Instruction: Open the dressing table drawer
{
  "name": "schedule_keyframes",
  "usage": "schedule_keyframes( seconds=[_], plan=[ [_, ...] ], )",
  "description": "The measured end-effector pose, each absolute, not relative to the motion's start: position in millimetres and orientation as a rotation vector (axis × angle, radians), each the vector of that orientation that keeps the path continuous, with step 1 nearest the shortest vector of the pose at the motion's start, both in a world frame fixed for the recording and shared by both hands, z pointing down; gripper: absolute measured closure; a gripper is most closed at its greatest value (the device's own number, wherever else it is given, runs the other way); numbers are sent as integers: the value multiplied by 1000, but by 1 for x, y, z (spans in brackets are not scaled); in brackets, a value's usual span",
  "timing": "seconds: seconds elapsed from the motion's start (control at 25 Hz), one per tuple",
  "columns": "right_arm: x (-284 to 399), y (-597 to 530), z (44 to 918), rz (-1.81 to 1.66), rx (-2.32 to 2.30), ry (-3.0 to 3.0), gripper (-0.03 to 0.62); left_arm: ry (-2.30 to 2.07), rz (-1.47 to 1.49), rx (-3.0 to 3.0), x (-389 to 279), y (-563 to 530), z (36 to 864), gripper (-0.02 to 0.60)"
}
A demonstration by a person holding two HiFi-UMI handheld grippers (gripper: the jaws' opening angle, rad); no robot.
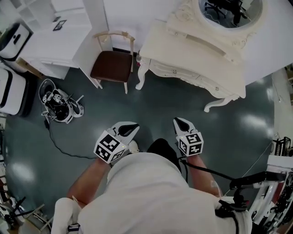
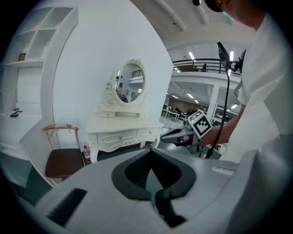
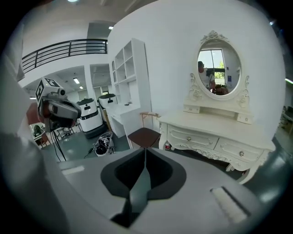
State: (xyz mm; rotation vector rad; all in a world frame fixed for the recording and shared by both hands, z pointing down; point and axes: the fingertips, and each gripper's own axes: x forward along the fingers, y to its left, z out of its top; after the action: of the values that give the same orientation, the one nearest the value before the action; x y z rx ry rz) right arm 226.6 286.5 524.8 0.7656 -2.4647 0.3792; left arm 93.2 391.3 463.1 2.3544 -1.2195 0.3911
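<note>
Head view, looking steeply down: grey-green floor (image 1: 160, 107), with the white dressing table (image 1: 201, 57) against the wall at upper right. A brown-seated chair (image 1: 112, 66) stands just to its left, and an oval mirror (image 1: 226, 13) rises from the back of the table. The right gripper view shows both drawers (image 3: 190, 138) in the table front pushed fully in. Left claw (image 1: 132, 129) and right claw (image 1: 179, 122) are held side by side, well apart from the table. Each claw is closed, tips together and gripping nothing. Each drawer carries one small knob (image 3: 241, 154).
</note>
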Motion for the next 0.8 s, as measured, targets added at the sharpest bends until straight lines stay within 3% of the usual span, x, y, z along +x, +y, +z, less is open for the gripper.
schedule_keyframes(
  seconds=[0.8],
  plan=[
    [85, -54, 547, 380, 802, -2474, 549, -1287, 391, 2291, -32, 97, 454, 580]
  ],
)
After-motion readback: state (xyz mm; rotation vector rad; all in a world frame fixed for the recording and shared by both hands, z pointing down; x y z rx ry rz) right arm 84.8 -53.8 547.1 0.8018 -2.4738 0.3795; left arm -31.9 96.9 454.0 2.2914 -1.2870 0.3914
